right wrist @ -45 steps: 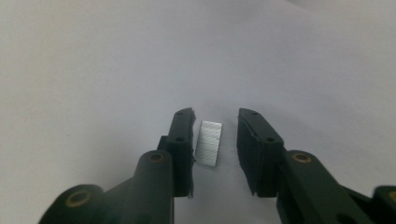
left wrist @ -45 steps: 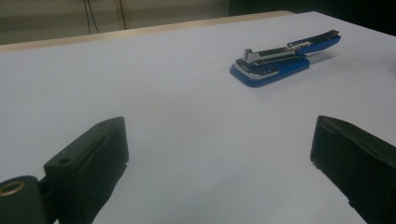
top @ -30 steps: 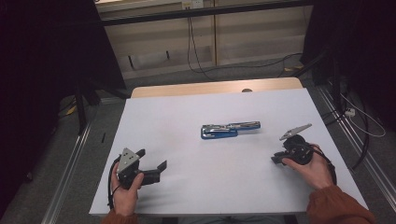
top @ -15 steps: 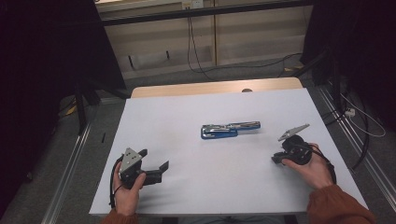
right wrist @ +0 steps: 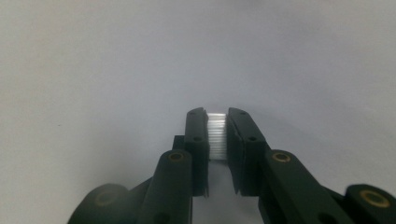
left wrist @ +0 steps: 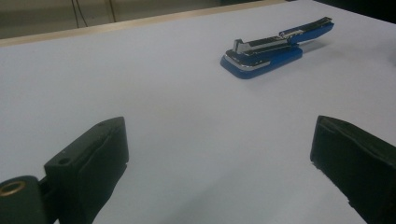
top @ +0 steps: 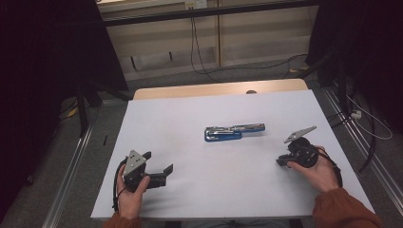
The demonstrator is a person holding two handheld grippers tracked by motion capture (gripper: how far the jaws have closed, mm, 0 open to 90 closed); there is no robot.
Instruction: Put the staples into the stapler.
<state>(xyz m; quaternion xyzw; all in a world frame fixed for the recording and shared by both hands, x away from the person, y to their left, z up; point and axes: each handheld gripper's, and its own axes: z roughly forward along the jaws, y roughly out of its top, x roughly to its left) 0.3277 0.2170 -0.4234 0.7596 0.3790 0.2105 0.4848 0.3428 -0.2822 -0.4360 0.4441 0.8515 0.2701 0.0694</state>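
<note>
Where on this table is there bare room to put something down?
Most of the white table is bare: the far strip beyond the blue stapler, and the near middle between the left tool and right tool. Nowhere is crowded.

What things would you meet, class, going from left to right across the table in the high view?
Left gripper, held open → blue stapler → right gripper, shut on a white strip of staples.
</note>
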